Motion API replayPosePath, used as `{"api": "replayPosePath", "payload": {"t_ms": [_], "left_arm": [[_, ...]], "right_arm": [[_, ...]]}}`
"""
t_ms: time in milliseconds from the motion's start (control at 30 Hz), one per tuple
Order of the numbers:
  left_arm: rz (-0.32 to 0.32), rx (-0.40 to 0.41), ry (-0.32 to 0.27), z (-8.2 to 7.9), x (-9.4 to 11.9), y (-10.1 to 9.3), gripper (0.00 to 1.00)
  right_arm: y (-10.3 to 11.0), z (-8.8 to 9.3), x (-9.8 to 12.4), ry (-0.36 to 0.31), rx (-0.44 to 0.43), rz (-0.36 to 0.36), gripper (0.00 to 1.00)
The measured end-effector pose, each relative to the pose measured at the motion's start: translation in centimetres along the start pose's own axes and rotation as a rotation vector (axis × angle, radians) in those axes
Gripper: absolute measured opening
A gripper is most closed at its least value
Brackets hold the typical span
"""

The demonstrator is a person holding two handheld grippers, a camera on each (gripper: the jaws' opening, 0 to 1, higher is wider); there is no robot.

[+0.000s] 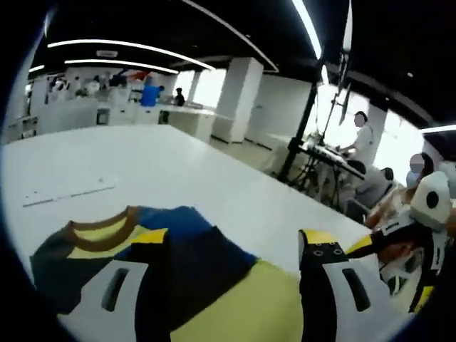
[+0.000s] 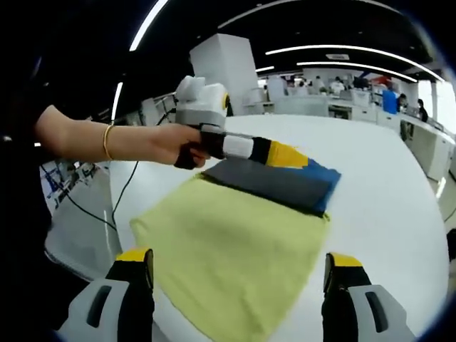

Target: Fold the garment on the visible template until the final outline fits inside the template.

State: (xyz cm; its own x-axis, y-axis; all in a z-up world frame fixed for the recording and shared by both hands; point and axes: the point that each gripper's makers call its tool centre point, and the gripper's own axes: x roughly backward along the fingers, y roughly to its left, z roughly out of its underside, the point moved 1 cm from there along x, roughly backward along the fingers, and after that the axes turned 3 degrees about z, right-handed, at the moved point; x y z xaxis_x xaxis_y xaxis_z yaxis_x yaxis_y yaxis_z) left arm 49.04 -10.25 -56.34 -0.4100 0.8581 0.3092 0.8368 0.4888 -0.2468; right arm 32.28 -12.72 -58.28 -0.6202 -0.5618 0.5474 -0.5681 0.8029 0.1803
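Right gripper view: hand point(image 2: 171, 144) outstretched over garment point(image 2: 235, 249)

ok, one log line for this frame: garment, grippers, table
garment: yellow/navy shirt flat on white table, partly folded | left gripper: over its collar end, state unclear | right gripper: open, above near hem, holding nothing

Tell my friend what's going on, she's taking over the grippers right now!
Left gripper: over the shirt's collar end; can't tell if it's pinching cloth.
Right gripper: open, empty, above the yellow hem end.
Shirt: flat on the white table, yellow and dark blue, brown collar. Dark top part looks folded over already.
Left: more folds to shrink it. I can't make out the template outline.
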Motion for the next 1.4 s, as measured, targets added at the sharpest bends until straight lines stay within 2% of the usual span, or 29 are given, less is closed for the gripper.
{"api": "replayPosePath", "payload": {"t_ms": [67, 167, 300, 400, 533, 633, 767, 833, 1033, 1133, 1267, 1333, 1400], "left_arm": [[0.003, 0.004, 0.003, 0.1, 0.9, -0.1, 0.78], [0.003, -0.064, 0.055, 1.0, 2.2, 0.1, 0.83], [0.014, -0.043, 0.063, 1.8, 3.9, 0.1, 0.91], [0.023, -0.042, 0.076, 2.4, 5.2, -0.1, 0.93], [0.011, -0.046, 0.080, 2.8, 6.9, -0.2, 0.99], [0.021, -0.045, 0.085, 3.4, 8.2, -0.7, 0.99], [0.039, -0.066, 0.120, 4.8, 10.2, -1.4, 0.99], [0.050, -0.045, 0.131, 5.5, 11.1, -1.7, 0.99], [0.044, -0.051, 0.156, 7.2, 13.6, -1.9, 0.99], [0.049, -0.063, 0.161, 8.0, 14.8, -2.2, 0.96], [0.065, -0.082, 0.194, 9.7, 16.9, -2.8, 0.93], [0.071, -0.080, 0.211, 10.5, 17.9, -3.3, 0.91], [0.075, -0.114, 0.241, 11.4, 19.0, -3.6, 0.91]], "right_arm": [[0.3, 0.1, 0.0, 0.015, 0.004, -0.022, 0.99], [0.6, 0.2, 0.0, 0.040, 0.027, -0.040, 0.99], [1.2, 0.2, 0.0, 0.053, 0.038, -0.071, 0.99], [1.5, 0.2, 0.1, 0.065, 0.048, -0.093, 0.99], [1.9, 0.8, 0.1, 0.098, 0.064, -0.116, 0.99], [1.9, 1.2, 0.1, 0.121, 0.083, -0.127, 0.99], [2.1, 1.9, 0.3, 0.153, 0.107, -0.140, 0.99], [2.1, 2.2, 0.4, 0.165, 0.112, -0.145, 0.98], [2.5, 3.5, 0.7, 0.229, 0.170, -0.171, 0.95], [2.8, 4.1, 0.8, 0.256, 0.194, -0.180, 0.93], [3.0, 5.6, 1.1, 0.333, 0.252, -0.197, 0.84], [3.0, 6.1, 1.1, 0.352, 0.269, -0.196, 0.84], [2.9, 6.5, 1.2, 0.368, 0.291, -0.191, 0.83]]}}
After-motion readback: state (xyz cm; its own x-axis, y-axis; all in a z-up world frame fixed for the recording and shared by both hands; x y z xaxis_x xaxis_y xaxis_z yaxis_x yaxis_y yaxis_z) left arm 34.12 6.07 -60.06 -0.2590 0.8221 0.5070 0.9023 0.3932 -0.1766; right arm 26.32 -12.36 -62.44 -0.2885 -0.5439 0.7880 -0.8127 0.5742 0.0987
